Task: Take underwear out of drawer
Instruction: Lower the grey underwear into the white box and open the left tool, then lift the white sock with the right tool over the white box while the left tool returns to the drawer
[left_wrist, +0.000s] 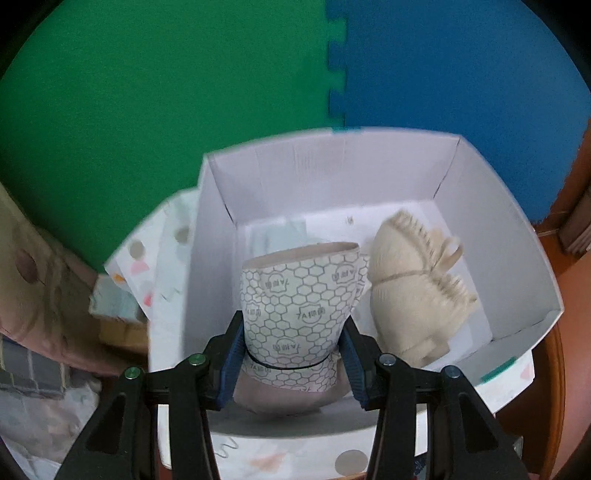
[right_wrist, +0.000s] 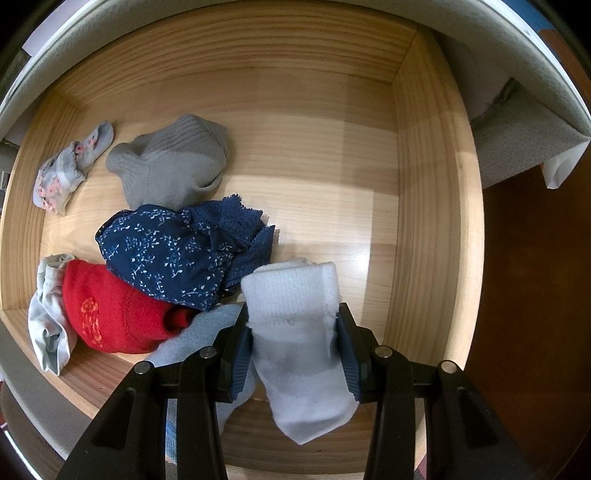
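Note:
In the left wrist view my left gripper (left_wrist: 293, 328) is shut on a folded pinkish garment wrapped in a hexagon-printed paper sleeve (left_wrist: 299, 302), held over the white cardboard box (left_wrist: 498, 236). A cream knitted garment (left_wrist: 413, 284) lies in the box to the right. In the right wrist view my right gripper (right_wrist: 293, 325) is shut on a pale blue-white folded garment (right_wrist: 299, 332) above the open wooden drawer (right_wrist: 424, 206). In the drawer lie a navy floral lace piece (right_wrist: 173, 251), a red piece (right_wrist: 110, 310), a grey piece (right_wrist: 173, 162) and a small floral piece (right_wrist: 66, 170).
Green (left_wrist: 147, 92) and blue (left_wrist: 461, 74) foam mats lie beyond the box. Patterned paper (left_wrist: 162, 258) lies under the box's left side. A light blue cloth (right_wrist: 48, 310) sits at the drawer's left. A grey cushion (right_wrist: 524, 136) and brown floor (right_wrist: 535, 295) lie right of the drawer.

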